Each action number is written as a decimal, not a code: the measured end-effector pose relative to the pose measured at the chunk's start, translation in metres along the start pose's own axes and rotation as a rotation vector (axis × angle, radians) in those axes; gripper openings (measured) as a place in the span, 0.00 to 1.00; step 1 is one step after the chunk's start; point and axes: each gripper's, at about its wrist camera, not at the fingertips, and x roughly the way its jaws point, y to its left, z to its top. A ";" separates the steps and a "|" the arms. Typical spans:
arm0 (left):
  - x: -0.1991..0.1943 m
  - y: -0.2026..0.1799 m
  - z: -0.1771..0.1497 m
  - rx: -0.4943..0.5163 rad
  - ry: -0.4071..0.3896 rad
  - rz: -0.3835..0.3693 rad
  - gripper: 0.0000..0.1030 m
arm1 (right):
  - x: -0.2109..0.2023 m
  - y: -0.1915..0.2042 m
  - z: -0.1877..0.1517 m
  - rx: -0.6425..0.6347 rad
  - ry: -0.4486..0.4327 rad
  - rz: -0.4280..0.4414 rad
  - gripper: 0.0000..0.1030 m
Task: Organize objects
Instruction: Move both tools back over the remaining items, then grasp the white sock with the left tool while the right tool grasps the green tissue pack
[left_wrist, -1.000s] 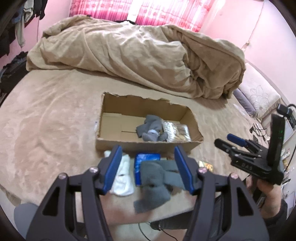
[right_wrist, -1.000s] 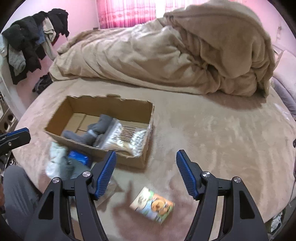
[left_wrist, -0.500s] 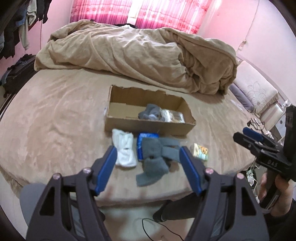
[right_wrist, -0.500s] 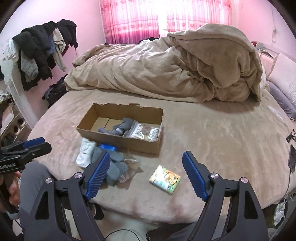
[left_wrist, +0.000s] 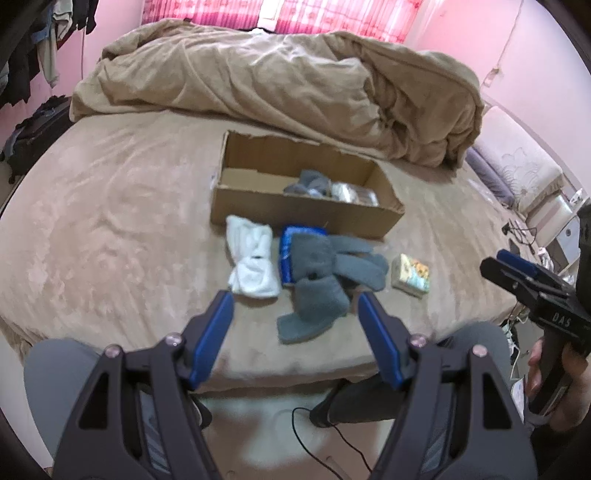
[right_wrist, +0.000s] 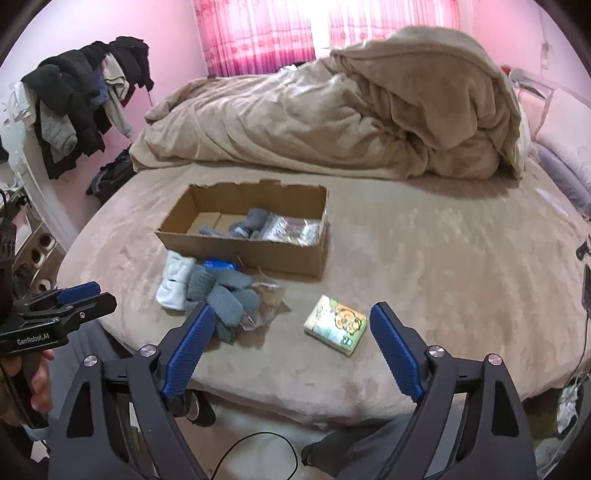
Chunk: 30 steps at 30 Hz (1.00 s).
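A cardboard box (left_wrist: 295, 210) (right_wrist: 258, 254) sits on the bed and holds grey socks (left_wrist: 308, 181) and a clear plastic packet (right_wrist: 291, 229). In front of it lie white socks (left_wrist: 251, 262) (right_wrist: 173, 282), a blue packet (left_wrist: 291, 236) (right_wrist: 219, 264), grey socks (left_wrist: 321, 280) (right_wrist: 225, 295) and a small colourful pack (left_wrist: 410, 275) (right_wrist: 336, 325). My left gripper (left_wrist: 295, 314) is open and empty, held back from the bed edge before the grey socks. My right gripper (right_wrist: 291, 332) is open and empty, near the colourful pack.
A rumpled beige duvet (left_wrist: 280, 81) (right_wrist: 332, 110) fills the back of the bed (left_wrist: 92, 221). Clothes hang on a rack at the left (right_wrist: 81, 92). A black cable lies on the floor (left_wrist: 332, 435). The person's grey-trousered knees (left_wrist: 59, 365) are at the bed edge.
Both grippers have pulled back and away from the bed, so the box and loose items look smaller and farther. Both stay open. The objects have not moved.
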 end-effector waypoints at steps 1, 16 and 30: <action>0.003 0.000 0.000 0.002 0.001 0.007 0.69 | 0.004 -0.002 -0.001 0.009 0.007 -0.002 0.87; 0.065 0.022 0.002 -0.001 0.049 0.066 0.69 | 0.062 -0.031 -0.019 0.100 0.101 -0.022 0.87; 0.131 0.054 0.015 -0.070 0.069 0.090 0.69 | 0.123 -0.050 -0.027 0.139 0.192 -0.035 0.87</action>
